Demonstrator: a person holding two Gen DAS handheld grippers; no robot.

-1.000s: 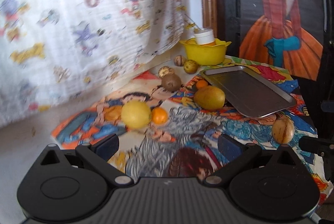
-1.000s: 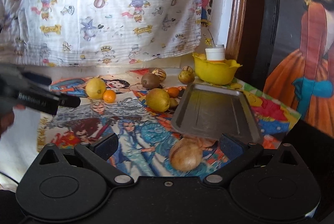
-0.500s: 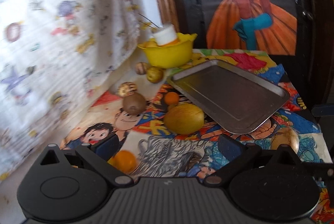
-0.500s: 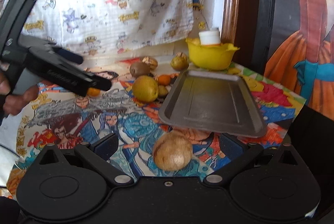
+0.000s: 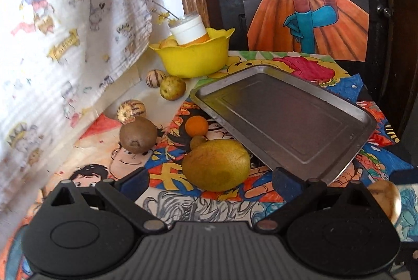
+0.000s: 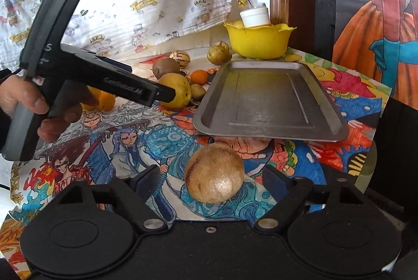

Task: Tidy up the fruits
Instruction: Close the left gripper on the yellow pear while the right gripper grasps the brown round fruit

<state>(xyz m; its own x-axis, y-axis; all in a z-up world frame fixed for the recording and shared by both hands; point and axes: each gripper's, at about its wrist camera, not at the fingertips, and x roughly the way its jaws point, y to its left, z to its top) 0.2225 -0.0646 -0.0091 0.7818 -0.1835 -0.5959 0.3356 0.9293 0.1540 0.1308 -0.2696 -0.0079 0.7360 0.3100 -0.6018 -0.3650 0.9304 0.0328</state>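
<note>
Paper, crayon-bright and covered in cartoon figures, is spread under a metal tray and scattered fruit.

Laid flat, the drawn sheet (image 6: 109, 149) carries the dull rectangular steel tray (image 6: 269, 100), shallow-rimmed and bare, with a scalloped yellow plastic bowl (image 6: 258, 41) behind it. A bumpy yellow-green pear (image 5: 215, 165) is framed between the spread fingers of the left gripper (image 5: 210, 179), untouched. A smooth round tan fruit (image 6: 214, 173) sits between the pads of the right gripper (image 6: 210, 179), whose jaws have just been closing without yet pressing it. A fuzzy brown kiwi (image 5: 138, 134) and a small orange (image 5: 196, 125) are seen beyond.
</note>
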